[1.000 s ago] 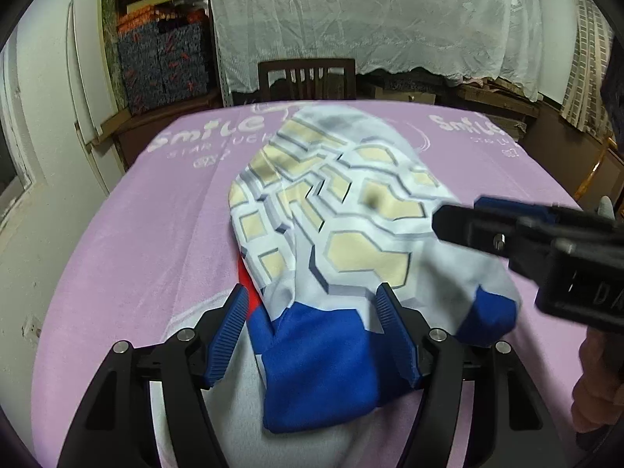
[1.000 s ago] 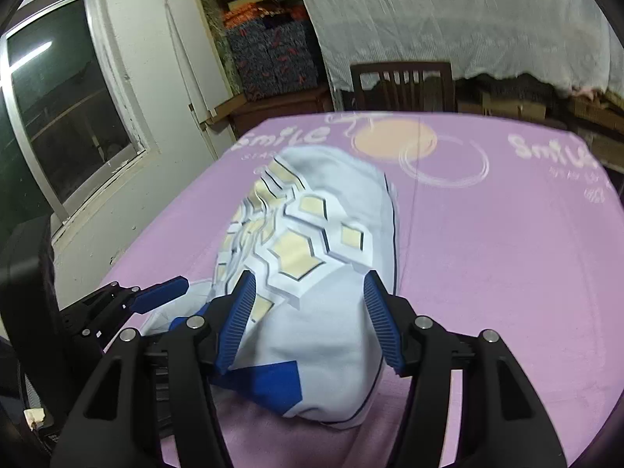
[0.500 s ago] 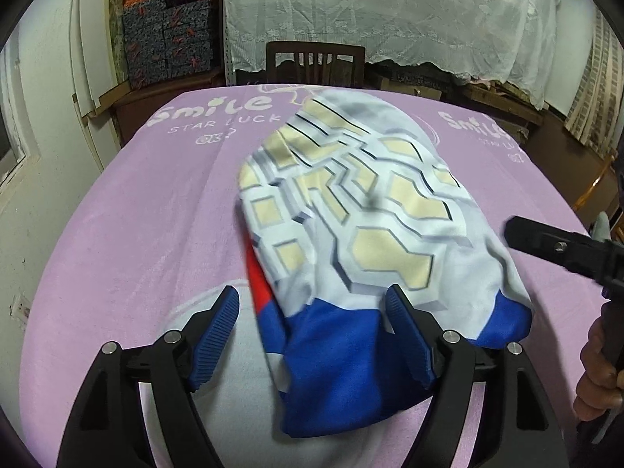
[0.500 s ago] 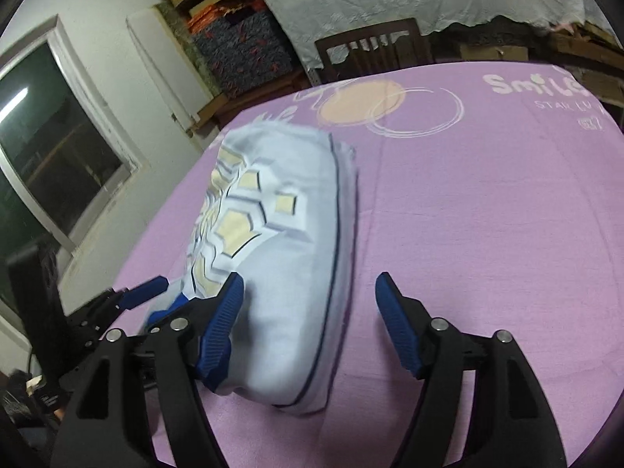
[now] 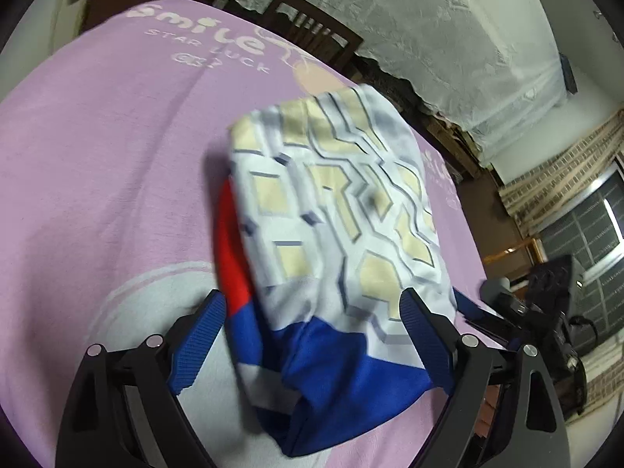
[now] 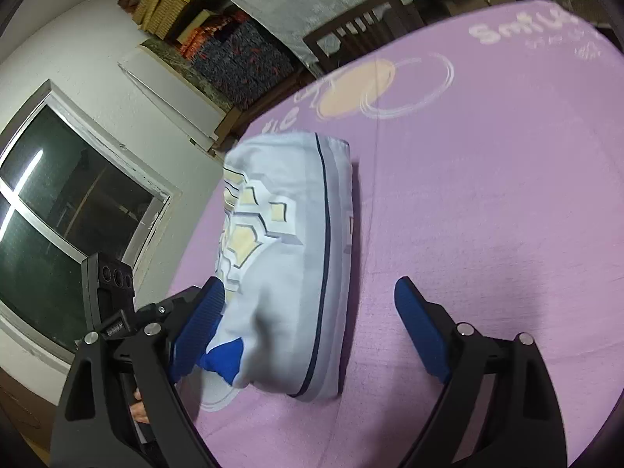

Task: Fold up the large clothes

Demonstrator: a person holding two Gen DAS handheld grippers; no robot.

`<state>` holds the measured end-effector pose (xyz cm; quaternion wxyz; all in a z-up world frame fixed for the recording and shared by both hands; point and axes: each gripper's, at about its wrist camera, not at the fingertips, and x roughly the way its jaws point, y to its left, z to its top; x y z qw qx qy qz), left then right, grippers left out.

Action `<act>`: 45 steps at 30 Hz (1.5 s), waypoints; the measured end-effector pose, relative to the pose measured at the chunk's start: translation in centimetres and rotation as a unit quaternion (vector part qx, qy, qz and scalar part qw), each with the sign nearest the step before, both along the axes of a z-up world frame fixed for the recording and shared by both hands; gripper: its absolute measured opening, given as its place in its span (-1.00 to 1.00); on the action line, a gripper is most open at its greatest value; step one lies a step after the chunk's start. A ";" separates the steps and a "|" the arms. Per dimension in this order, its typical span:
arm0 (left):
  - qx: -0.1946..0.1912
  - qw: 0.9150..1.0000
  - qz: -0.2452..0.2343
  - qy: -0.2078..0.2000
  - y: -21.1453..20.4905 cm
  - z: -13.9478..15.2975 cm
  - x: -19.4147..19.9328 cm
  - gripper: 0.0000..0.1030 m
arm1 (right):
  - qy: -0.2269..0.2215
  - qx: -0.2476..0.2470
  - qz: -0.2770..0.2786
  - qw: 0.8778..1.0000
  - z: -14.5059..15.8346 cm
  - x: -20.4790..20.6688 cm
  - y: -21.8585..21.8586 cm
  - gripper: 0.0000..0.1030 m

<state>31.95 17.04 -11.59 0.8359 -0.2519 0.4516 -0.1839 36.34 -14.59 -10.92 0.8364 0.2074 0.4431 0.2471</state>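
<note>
A folded garment (image 5: 335, 210), white with cream hexagon print and blue and red panels, lies on the pink tablecloth (image 5: 97, 163). My left gripper (image 5: 312, 335) is open, its blue pads either side of the garment's near blue end, not gripping it. In the right wrist view the garment (image 6: 288, 257) shows its white side with a dark seam. My right gripper (image 6: 308, 335) is open at its near end, the left pad against the cloth. The other gripper shows at each view's edge.
A wooden chair (image 5: 316, 35) stands at the table's far side before a white lace curtain (image 5: 448, 27). Patterned boxes (image 6: 238, 54) are stacked on a shelf. A window (image 6: 66, 210) is at the left. A dark bag (image 5: 561, 304) sits off the table's right.
Both grippers have tilted and drawn back a little from the garment. The right gripper has swung to its right side. The garment stays folded on the table.
</note>
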 end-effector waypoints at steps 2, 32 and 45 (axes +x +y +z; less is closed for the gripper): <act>-0.009 1.000 -0.010 0.001 -0.5 -0.4 0.4 0.77 | 0.018 0.011 0.003 1.000 -0.9 0.9 0.2 0.73; -0.055 0.994 -0.052 -0.074 -2.7 2.6 -2.6 -0.04 | 0.010 0.083 0.078 0.993 -0.7 2.7 4.8 0.12; 0.022 0.988 0.009 -0.154 -0.7 11.9 -16.5 -0.02 | -0.017 0.164 0.150 0.975 5.3 -5.6 8.2 0.10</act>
